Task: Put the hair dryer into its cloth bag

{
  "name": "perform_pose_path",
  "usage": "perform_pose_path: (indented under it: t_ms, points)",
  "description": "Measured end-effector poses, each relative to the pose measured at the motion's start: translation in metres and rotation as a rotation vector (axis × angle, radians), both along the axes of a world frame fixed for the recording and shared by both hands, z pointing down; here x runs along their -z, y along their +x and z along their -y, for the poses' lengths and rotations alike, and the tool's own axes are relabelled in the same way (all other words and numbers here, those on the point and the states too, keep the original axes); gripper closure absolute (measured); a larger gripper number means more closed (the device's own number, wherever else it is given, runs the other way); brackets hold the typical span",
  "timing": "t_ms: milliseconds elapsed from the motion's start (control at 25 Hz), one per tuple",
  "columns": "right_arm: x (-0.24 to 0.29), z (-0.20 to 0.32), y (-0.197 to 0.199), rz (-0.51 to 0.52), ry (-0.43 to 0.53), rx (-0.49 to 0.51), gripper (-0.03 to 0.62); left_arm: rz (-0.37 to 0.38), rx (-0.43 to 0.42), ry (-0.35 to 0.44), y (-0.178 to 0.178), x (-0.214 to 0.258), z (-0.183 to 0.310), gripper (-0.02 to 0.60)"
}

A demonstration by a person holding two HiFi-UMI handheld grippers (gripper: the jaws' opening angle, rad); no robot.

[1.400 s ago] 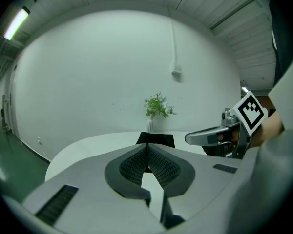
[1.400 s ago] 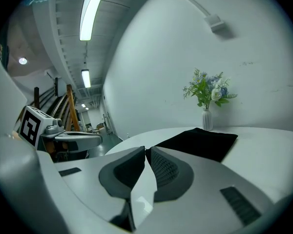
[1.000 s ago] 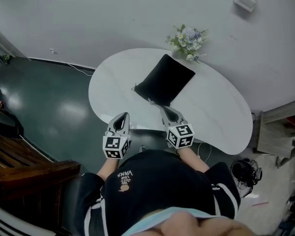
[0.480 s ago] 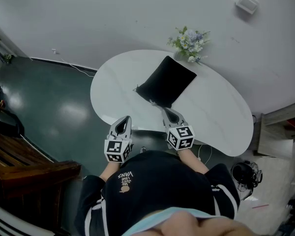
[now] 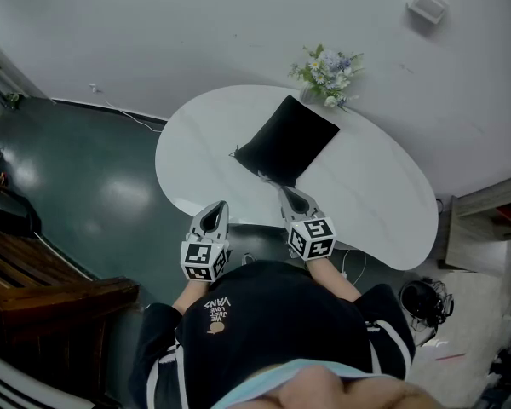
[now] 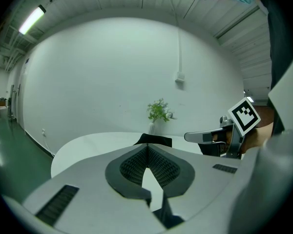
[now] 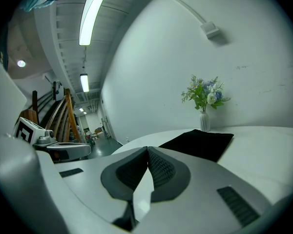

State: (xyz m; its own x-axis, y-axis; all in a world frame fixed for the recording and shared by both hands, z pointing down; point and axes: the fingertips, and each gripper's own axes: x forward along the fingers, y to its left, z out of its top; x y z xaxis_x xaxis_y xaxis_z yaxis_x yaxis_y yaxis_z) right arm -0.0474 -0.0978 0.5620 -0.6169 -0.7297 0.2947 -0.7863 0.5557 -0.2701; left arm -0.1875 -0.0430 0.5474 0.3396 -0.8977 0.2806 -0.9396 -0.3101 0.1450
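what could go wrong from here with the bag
The flower vase stands close to the far corner of the black cloth bag, so tugging the bag could tip it. No hair dryer shows in any view, and the bag's opening cannot be made out. The left gripper and right gripper are shut and empty, so reaching in now would only push the cloth.

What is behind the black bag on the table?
A vase of flowers stands on the table behind the black bag, near the far edge. The bag's cloth hides anything inside or under it.
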Motion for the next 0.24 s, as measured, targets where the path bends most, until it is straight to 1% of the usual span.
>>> perform_pose_path:
  t_ms: [240]
  points:
    - [-0.0011,-0.0015,-0.0006,-0.005,-0.004,0.007,0.551,-0.006,-0.006,0.002,0.0034,0.001,-0.0002,0.563]
